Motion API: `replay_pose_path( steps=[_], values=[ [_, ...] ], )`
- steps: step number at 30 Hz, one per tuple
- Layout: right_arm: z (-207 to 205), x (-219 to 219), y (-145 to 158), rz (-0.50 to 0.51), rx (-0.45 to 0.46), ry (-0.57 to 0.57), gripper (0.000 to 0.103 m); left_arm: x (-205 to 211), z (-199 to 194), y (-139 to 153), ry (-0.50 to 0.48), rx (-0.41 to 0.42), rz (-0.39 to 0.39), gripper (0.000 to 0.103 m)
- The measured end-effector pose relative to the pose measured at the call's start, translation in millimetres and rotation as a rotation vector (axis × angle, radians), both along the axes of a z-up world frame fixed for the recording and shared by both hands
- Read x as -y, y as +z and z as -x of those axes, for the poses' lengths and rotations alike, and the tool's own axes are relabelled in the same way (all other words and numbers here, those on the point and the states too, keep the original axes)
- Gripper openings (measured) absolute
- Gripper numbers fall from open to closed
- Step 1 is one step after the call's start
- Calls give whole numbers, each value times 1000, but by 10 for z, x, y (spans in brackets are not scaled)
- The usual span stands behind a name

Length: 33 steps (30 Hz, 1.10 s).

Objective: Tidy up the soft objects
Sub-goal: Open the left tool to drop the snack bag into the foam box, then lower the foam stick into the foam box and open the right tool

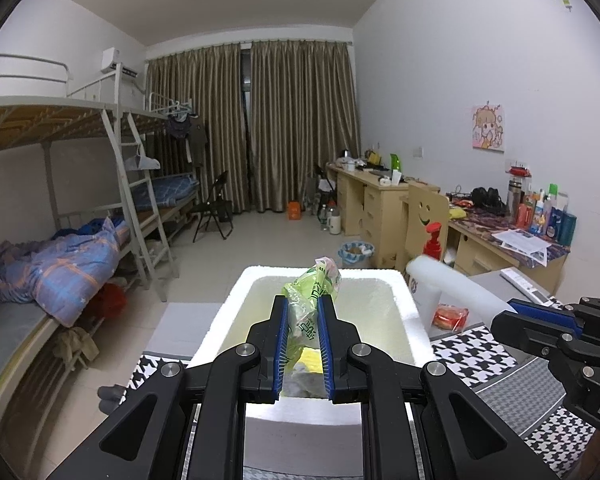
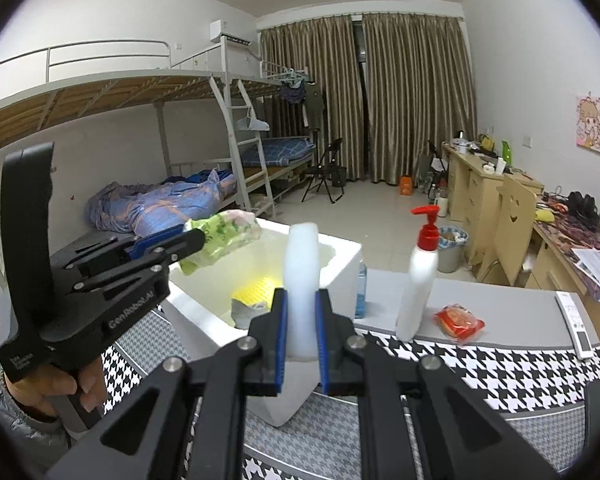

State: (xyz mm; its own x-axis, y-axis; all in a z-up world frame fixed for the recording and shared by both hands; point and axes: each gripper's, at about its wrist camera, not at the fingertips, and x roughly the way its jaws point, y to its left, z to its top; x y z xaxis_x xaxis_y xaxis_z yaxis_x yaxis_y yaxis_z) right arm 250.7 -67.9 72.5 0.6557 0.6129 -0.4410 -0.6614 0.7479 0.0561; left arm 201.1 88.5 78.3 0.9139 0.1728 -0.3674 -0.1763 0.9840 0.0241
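Note:
My left gripper is shut on a green plastic packet and holds it above the open white foam box. The packet and that gripper also show in the right wrist view, over the box. My right gripper is shut on a white foam piece, held upright beside the box's right wall. Its fingers show at the right of the left wrist view, with the foam piece. A yellow sponge and a grey item lie inside the box.
On the table with the houndstooth cloth stand a white pump bottle with a red top, a red packet and a white remote. A blue-labelled bottle stands behind the box. Bunk beds lie left, desks right.

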Motion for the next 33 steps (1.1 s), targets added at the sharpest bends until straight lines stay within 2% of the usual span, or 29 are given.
replay_pose_path(
  steps=[14,15,18,19,20,21,22,25,27,33],
  values=[
    [-77,-149,6,12,-8,10,17,-93,-189,-76,-1,-38,17,16],
    [-85,-163,2,14,-10,11,17,-107,-205,-80,-5,-43,17,19],
    [-73,-215,9,19,-11,11,17,-164,-223,-100,-16,-54,28,37],
    [-73,-222,6,20,-11,12,17,-173,-214,-102,-11,-49,27,49],
    [-75,-232,7,20,-11,12,17,-184,-200,-102,1,-42,22,56],
    [-76,-246,7,22,-12,14,17,-197,-182,-99,13,-33,22,69],
    [-79,-255,11,23,-12,14,17,-221,-159,-90,21,-23,28,76],
    [-83,-273,10,25,-10,17,17,-268,-96,-65,44,1,42,89],
    [-95,-284,19,25,-9,17,17,-278,-72,-51,53,14,36,94],
    [-111,-332,37,29,-5,27,17,-345,-18,-18,73,29,34,97]
  ],
)
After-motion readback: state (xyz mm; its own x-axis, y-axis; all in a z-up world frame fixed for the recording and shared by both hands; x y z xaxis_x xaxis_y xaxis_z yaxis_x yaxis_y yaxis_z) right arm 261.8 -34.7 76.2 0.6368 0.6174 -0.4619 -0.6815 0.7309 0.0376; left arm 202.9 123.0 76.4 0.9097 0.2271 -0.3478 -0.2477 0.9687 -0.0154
